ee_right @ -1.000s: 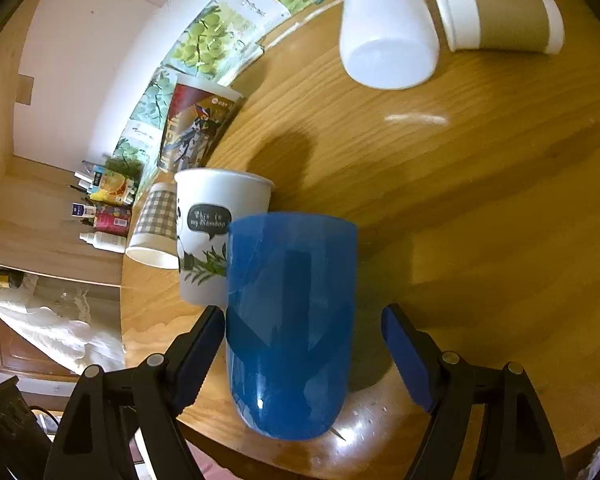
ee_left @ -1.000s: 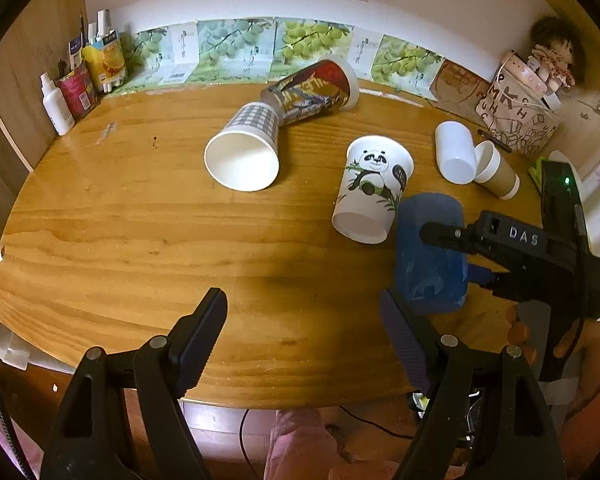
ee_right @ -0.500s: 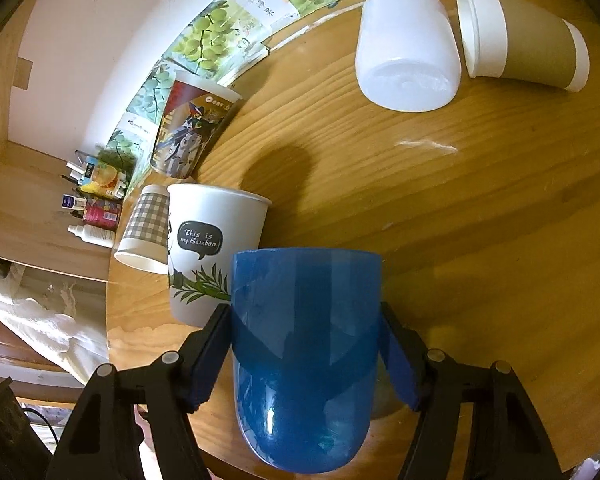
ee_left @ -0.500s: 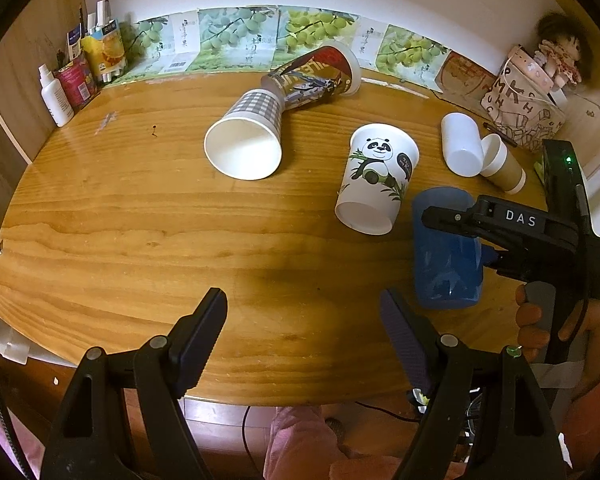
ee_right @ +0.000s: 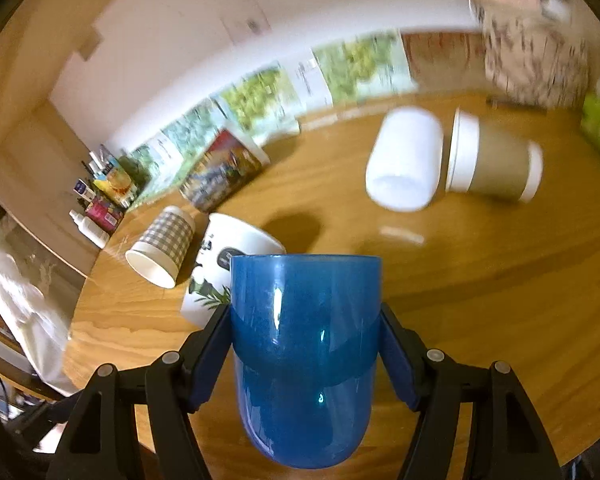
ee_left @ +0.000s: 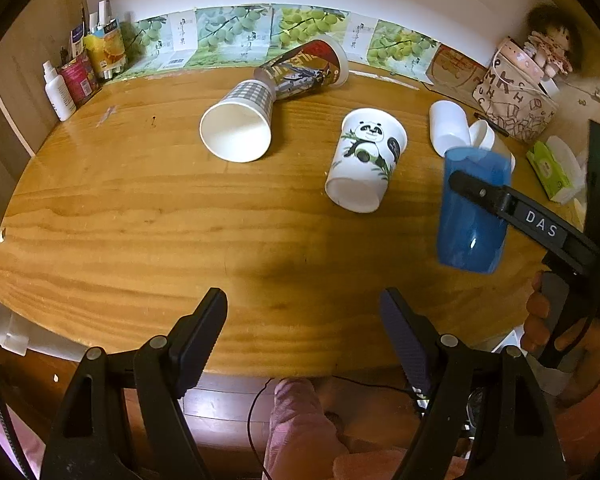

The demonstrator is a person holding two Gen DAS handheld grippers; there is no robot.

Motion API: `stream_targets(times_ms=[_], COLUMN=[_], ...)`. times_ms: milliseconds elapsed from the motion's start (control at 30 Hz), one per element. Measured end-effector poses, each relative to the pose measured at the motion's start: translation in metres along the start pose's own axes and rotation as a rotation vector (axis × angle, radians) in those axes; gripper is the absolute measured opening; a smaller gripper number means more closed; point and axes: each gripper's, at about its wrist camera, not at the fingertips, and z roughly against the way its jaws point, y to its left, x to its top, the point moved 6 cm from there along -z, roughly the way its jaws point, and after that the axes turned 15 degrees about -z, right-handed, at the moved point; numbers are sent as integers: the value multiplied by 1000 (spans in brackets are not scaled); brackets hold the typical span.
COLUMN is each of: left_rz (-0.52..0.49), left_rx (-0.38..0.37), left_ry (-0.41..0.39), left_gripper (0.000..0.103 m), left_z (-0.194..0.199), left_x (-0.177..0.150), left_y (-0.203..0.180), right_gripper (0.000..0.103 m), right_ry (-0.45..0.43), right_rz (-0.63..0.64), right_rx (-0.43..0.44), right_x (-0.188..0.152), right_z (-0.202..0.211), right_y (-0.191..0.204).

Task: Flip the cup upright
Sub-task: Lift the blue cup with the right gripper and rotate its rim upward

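While the left gripper point(ee_left: 302, 320) hangs open, the right gripper point(ee_right: 305, 330) clamps the blue cup point(ee_right: 304, 352).

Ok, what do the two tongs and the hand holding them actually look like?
Both tongs are black plastic frames with silver rivets and dark blue ribbed pads. The left tongs show this plainly; the right tongs carry white "DAS" lettering and a green light. The right hand is bare, with a pink sleeve.

The table's point(ee_left: 120, 216) front and left stretch lies open, while fallen cups crowd the back edge and right side (the panda cup point(ee_left: 364, 160) sits nearest the middle).
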Motion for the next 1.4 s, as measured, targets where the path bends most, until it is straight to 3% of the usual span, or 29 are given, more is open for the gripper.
stream_targets(times_ms=[200,400,767,1400], left_rz=[5,7,1,58], left_rx=[22,43,77,98], left_ry=[-2,5,7,11], left_gripper=[82,82,82,82], left_z=[7,12,16,15], left_x=[-18,-38,-58,-70], left_y=[-2,-3,-5,-1], right_gripper=[70,70,70,70], right_ry=[-248,-402,-492,-532], right_rz=[134,182,233,314], right_rx=[20,46,35,22], right_x=[-14,-34,-50,-59], right_z=[30,47,41,26], right_y=[8,6,-1,-2])
